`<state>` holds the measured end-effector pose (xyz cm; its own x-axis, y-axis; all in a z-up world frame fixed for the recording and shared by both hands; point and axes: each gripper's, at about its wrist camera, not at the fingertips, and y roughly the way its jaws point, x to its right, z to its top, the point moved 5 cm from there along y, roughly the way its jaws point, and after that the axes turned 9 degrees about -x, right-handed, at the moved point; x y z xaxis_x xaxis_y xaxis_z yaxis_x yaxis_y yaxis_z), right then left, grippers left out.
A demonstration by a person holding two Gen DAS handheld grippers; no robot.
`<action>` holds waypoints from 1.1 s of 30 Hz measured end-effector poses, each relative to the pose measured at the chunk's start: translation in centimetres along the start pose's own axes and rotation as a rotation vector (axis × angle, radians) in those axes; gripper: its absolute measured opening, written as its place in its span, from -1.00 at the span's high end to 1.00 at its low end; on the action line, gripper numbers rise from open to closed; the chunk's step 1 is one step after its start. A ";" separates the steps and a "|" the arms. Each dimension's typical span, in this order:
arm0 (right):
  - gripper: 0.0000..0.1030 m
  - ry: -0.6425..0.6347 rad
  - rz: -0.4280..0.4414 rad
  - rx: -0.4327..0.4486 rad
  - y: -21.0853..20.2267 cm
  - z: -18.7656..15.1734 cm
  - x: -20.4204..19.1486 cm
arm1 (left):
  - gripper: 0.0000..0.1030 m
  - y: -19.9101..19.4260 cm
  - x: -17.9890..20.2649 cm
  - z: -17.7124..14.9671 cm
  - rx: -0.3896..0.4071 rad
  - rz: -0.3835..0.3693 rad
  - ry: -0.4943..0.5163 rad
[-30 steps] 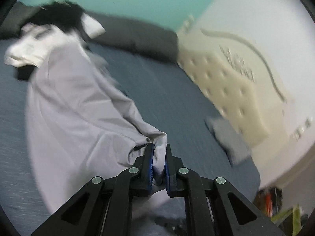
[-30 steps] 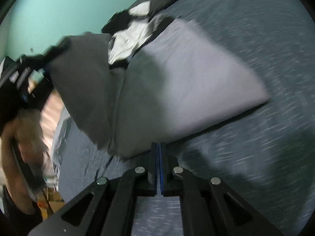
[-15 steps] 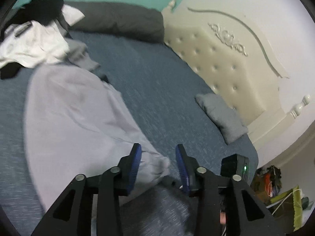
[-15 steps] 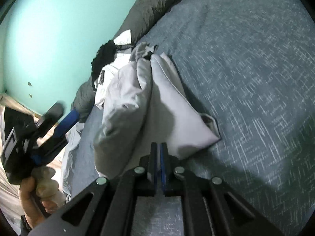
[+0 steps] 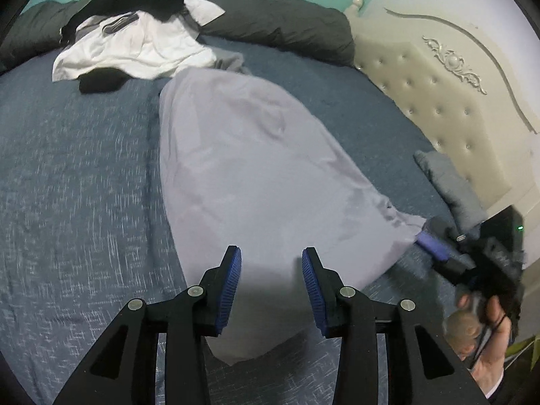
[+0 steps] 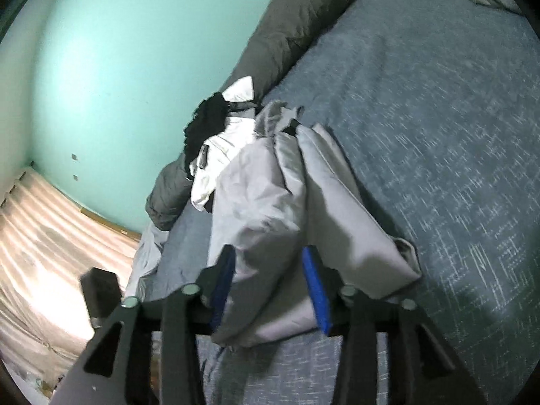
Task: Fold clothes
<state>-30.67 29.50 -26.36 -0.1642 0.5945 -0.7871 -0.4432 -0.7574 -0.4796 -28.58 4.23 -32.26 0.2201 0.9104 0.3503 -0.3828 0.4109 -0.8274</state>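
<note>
A light grey garment (image 5: 243, 168) lies lengthwise on the blue bed cover (image 5: 67, 175), folded over itself. My left gripper (image 5: 270, 253) hovers open above its near end, and the pads press nothing. In the left wrist view my right gripper (image 5: 430, 236) sits at the garment's right corner, with a hand (image 5: 489, 334) behind it. In the right wrist view the right gripper (image 6: 268, 251) has its jaws opening. The bunched grey garment (image 6: 266, 202) lies loose between them.
A pile of white and black clothes (image 5: 135, 44) rests against a long dark grey pillow (image 5: 276, 23) at the far side. A small folded grey cloth (image 5: 449, 182) lies beside the cream tufted headboard (image 5: 438, 94). A pale curtain (image 6: 40, 236) hangs beyond the bed's left edge.
The left gripper let go of the garment's end, opened and dropped lower over it. The right gripper went from shut to open, and the garment now lies flatter on the bed.
</note>
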 end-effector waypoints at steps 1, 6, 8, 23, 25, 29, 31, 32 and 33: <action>-0.02 -0.005 0.007 0.004 -0.1 0.1 -0.2 | 0.20 0.2 -0.3 -0.3 -0.004 -0.001 -0.003; -0.15 -0.024 -0.015 -0.043 1.5 0.0 -0.5 | 0.20 1.1 0.0 -0.8 -0.016 0.003 0.007; -0.15 -0.027 -0.036 -0.068 2.5 -0.1 -0.4 | 0.20 1.3 0.1 -0.9 -0.019 0.003 0.011; 0.92 -0.065 -0.111 -0.011 2.4 -0.4 0.3 | 0.20 2.2 1.5 -1.2 -0.042 0.010 0.040; 0.92 -0.095 -0.147 0.021 1.3 -0.3 -0.1 | 0.20 2.0 1.6 -1.1 -0.033 0.007 0.031; 0.92 -0.019 -0.160 -0.019 1.9 -0.7 2.3 | 0.20 2.5 0.9 -1.3 -0.045 0.011 -0.001; 0.92 0.038 -0.162 -0.059 2.7 -1.0 3.9 | 0.20 3.1 0.6 -1.6 -0.068 0.012 -0.009; 0.92 0.057 -0.166 -0.071 2.9 -1.1 4.5 | 0.20 3.5 0.5 -1.8 -0.078 0.013 -0.008; 0.91 0.044 -0.189 -0.071 2.9 -1.2 4.5 | 0.20 3.8 0.4 -2.0 -0.086 0.014 -0.007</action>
<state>-31.69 29.67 -31.77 -0.0444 0.7165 -0.6962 -0.3986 -0.6517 -0.6453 -28.16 6.07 -36.09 0.2089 0.9164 0.3413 -0.3075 0.3929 -0.8667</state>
